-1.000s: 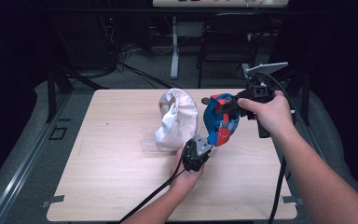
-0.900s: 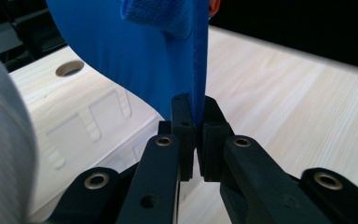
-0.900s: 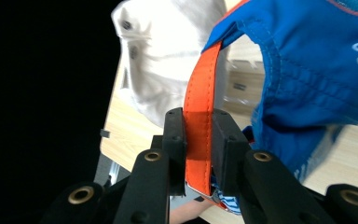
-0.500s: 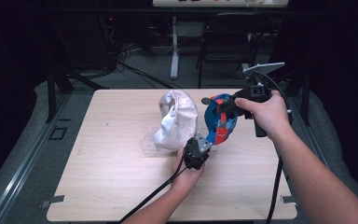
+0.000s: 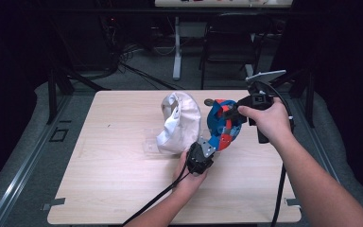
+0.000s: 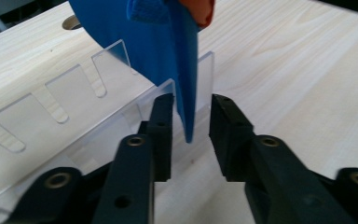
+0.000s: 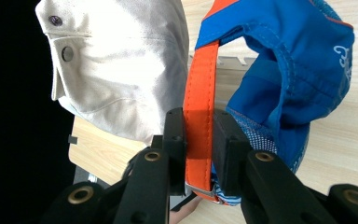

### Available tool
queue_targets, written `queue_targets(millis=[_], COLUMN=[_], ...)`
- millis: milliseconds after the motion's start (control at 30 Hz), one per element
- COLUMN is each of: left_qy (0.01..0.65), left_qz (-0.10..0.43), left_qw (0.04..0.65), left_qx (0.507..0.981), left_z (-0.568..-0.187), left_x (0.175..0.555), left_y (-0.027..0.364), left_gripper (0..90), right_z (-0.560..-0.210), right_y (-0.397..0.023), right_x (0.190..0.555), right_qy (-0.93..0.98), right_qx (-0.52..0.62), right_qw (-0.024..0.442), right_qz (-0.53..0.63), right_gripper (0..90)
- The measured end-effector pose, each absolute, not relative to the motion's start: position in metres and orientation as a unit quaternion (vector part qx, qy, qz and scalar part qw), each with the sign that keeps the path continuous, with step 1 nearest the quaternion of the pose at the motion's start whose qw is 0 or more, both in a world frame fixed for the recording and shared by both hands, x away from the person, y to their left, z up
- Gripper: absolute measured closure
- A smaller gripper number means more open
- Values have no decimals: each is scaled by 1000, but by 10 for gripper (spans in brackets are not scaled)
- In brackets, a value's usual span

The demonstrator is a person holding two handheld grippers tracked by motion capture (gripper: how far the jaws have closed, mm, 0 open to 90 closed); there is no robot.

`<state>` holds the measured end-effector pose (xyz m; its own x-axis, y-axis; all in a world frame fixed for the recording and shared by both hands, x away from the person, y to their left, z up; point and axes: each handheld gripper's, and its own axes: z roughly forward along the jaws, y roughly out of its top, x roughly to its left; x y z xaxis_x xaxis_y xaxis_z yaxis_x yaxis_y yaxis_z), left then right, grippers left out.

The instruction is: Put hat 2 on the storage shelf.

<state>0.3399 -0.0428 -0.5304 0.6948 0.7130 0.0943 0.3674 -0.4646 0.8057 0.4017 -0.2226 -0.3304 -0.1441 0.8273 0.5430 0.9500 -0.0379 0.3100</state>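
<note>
From the high view, a white cap point(image 5: 178, 124) is standing on edge in a clear slotted rack point(image 5: 152, 144) near the middle of the wooden surface point(image 5: 104, 184), and a blue and orange cap point(image 5: 223, 125) is hanging just to its right, above the rack's near end, apparently being brought to stand beside the white one. The right hand-held gripper point(image 5: 234, 113) is reaching in from the right and carrying the cap by its back, which is keeping the brim pointing down toward the rack. The left hand-held gripper point(image 5: 207, 143) is coming up from the near edge and meeting the cap's lower edge, probably to guide it. In the left gripper view, the blue brim point(image 6: 182, 70) is hanging edge-down between the two jaws, which have just been opening; they are standing spread with a gap on either side of the brim, so nothing is being pinched, and the brim's edge is lining up with a slot of the clear rack point(image 6: 121, 116) right behind it. In the right gripper view, the jaws are pressing together on the orange strap point(image 7: 199, 116) at the cap's back, bearing the weight of the blue cap point(image 7: 289, 70), while the white cap point(image 7: 121, 65) is sitting close on the left, leaving a narrow space for the newcomer.
</note>
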Motion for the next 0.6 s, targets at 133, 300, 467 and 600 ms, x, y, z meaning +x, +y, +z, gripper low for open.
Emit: queue_targets(millis=[133,300,467,600], left_qy=[321,310,313,318], left_qz=[190,177,165,159], left_qw=[427,430,431,425], left_qx=[824,829,830,832], left_z=[-526,-523,-522,-524], left_x=[327,312,303,300], left_y=[-30,-14,14,45], left_gripper=[618,579,567,535], right_z=[-330,-329,-327,-325], right_y=[-225,-230,-236,-237], right_x=[400,396,389,379], right_qy=[-687,-687,-692,-704], right_qx=[-646,-649,-645,-632], right_qw=[94,82,69,40], right_qz=[-318,-316,-316,-320], right_gripper=[740,694,662,608])
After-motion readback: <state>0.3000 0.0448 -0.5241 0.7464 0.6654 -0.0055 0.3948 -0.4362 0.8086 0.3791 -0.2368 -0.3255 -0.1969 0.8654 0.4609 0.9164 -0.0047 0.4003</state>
